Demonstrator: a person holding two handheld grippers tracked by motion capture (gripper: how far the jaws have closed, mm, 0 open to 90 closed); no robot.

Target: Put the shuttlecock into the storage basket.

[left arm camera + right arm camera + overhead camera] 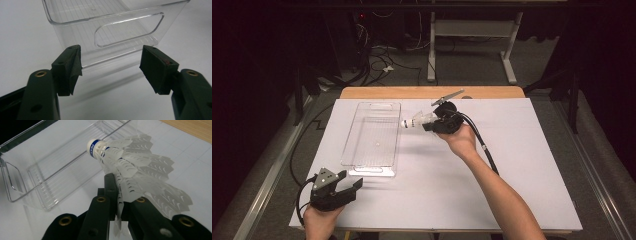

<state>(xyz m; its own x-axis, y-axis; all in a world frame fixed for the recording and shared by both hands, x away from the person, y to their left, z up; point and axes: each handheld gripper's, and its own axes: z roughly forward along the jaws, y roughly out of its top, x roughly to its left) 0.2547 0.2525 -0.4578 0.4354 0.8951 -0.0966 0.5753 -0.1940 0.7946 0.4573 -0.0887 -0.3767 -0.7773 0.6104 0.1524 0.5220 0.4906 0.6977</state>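
So the right gripper [428,125] has a white shuttlecock [414,120] pinched by its feather skirt. In the right gripper view you can see the fingers [110,187] clenched tight on the feathers, which stick up out of the jaws, with the shuttlecock [125,170] poking forward and its white cork tip with the blue band pointing away from the gripper. The skirt fans out to the right over the other finger.

From the high view, the shuttlecock is up off the surface [512,165], held just beside the far right corner of the clear plastic bin [371,165], cork end aimed at the bin. I can't say for sure whether the cork is past the bin's rim or just short of it; it looks right at the edge. The bin [15,187] looks empty in the right gripper view, ribbed bottom and a cut-out handle at the end.

The left gripper [347,187] sits at the near left corner of the surface, near the short near end of the bin. Its fingers [71,67] are spread wide with nothing between them, pointed at the bin's handle cut-out [130,30] and not touching it.

The surface is a white sheet over a wooden tabletop [432,92], which shows along the far edge.
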